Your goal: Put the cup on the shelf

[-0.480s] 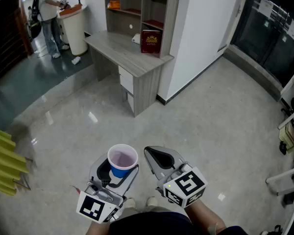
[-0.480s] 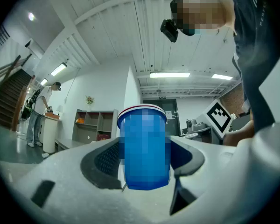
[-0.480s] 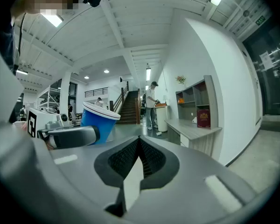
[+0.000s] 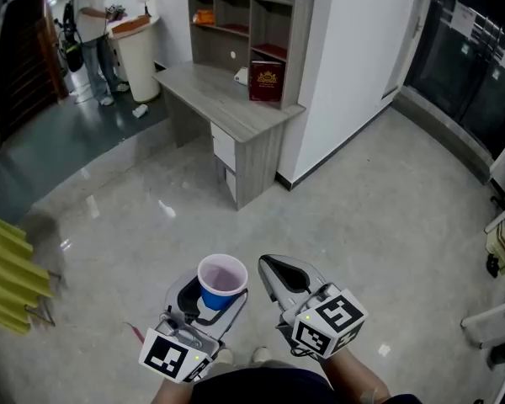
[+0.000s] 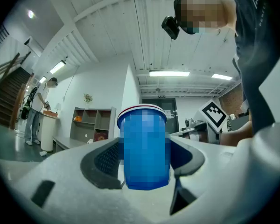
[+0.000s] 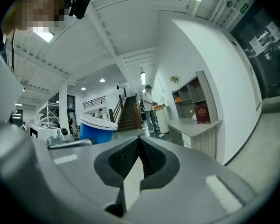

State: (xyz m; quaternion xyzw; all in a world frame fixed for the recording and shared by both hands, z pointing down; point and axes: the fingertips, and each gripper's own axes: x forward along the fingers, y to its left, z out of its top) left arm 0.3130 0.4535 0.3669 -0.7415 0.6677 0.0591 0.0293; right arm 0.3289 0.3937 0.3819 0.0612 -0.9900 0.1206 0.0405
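Observation:
A blue cup (image 4: 221, 281) with a white rim stands upright between the jaws of my left gripper (image 4: 204, 297), which is shut on it; in the left gripper view the cup (image 5: 144, 148) fills the middle, pads against both sides. My right gripper (image 4: 279, 278) is beside it on the right, shut and empty, its pads (image 6: 139, 158) meeting. The blue cup (image 6: 97, 127) shows at the left of the right gripper view. The grey shelf unit (image 4: 251, 25) stands on a desk (image 4: 227, 99) far ahead, against the white wall.
A dark red book (image 4: 268, 82) leans on the desk under the shelf. A person (image 4: 93, 32) stands by a white counter (image 4: 136, 53) at the far left. Yellow slats (image 4: 8, 276) sit at the left edge. Glass doors (image 4: 467, 66) line the right.
The view has shifted slightly; the desk and shelf appear a little further right and both grippers sit slightly lower and to the right. The cup stays held.

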